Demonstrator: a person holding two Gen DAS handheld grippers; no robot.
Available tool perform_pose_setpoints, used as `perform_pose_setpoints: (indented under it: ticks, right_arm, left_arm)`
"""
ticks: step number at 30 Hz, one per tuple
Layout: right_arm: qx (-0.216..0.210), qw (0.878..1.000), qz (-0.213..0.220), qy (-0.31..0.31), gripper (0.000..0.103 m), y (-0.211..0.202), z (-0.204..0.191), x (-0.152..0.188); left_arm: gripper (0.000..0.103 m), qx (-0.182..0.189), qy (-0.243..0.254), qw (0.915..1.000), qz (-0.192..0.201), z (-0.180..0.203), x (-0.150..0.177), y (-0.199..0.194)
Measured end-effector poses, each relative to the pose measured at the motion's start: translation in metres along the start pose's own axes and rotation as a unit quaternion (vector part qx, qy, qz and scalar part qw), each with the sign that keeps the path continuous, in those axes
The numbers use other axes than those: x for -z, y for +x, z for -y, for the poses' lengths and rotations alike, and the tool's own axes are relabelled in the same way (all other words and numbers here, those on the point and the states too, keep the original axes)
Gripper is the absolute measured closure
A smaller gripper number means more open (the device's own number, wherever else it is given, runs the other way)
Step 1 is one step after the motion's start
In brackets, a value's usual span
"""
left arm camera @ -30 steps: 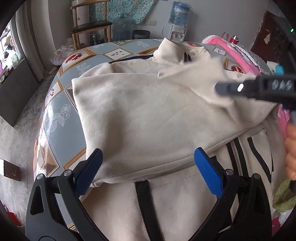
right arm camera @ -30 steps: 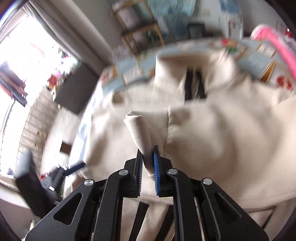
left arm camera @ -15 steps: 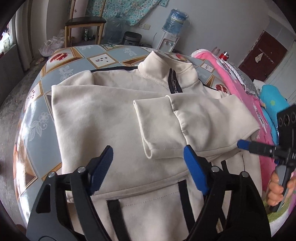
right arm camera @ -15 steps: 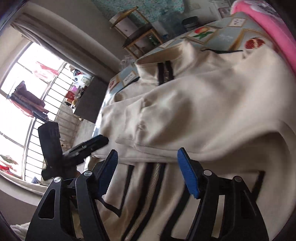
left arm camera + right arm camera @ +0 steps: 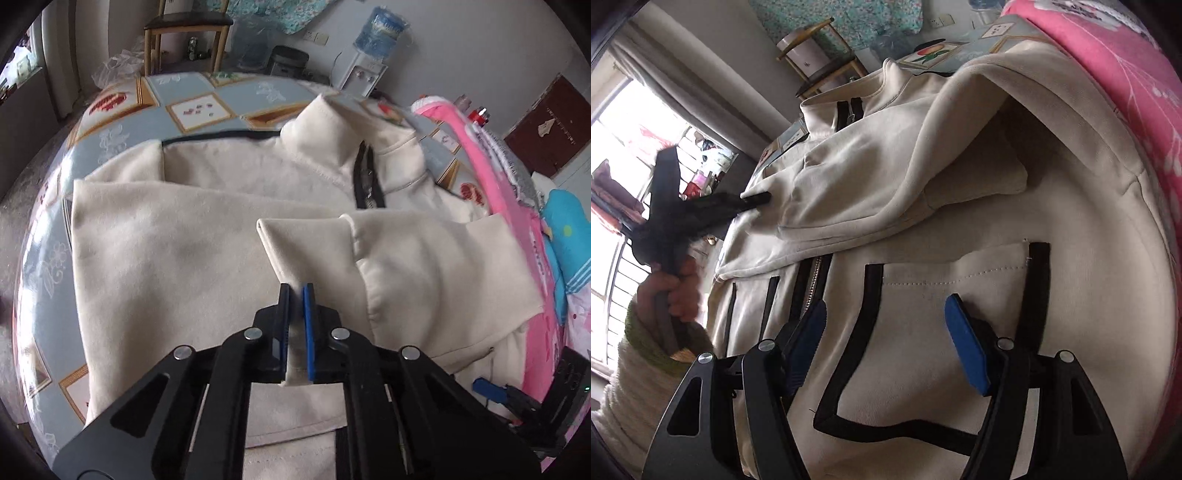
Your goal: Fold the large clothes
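A cream zip jacket (image 5: 177,266) with black trim lies face up on a patterned table (image 5: 192,107), both sleeves folded across its chest. My left gripper (image 5: 295,295) is shut on the cuff (image 5: 306,247) of the upper sleeve. In the right wrist view the left gripper (image 5: 757,199) pinches that cuff at the left. My right gripper (image 5: 886,332) is open and empty above the jacket's lower front (image 5: 953,295), near a black-edged pocket. It also shows at the lower right of the left wrist view (image 5: 484,387).
A pink blanket (image 5: 491,177) and a blue cushion (image 5: 565,221) lie along the table's right side. A wooden chair (image 5: 184,33) and a water dispenser (image 5: 369,55) stand beyond the table's far edge. A window (image 5: 613,147) is at the left.
My right gripper let go of the sleeve cuff, opened and drew back to the jacket's lower front. My left gripper moved forward and shut on the cuff.
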State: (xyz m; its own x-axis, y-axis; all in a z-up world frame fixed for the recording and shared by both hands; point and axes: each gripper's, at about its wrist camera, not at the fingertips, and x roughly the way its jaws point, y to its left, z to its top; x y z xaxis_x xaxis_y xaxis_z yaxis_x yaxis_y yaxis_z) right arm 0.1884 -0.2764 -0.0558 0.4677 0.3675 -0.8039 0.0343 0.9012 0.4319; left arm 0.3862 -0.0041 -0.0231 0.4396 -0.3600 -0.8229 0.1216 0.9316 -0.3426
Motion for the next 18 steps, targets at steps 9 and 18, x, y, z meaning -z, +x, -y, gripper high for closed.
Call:
perform_pose_setpoints:
  ticks: [9,18]
  right_arm:
    - [0.042,0.998,-0.005,-0.053,0.038,0.005,-0.010,0.001]
    - [0.015,0.998,-0.018,-0.056,0.037,-0.027,-0.012,-0.007]
  left_arm:
    - [0.097,-0.024,0.003,0.9967,0.077,-0.023,-0.023,-0.095]
    - [0.097,-0.074,-0.039,0.9964,0.011,-0.088,0.020,-0.050]
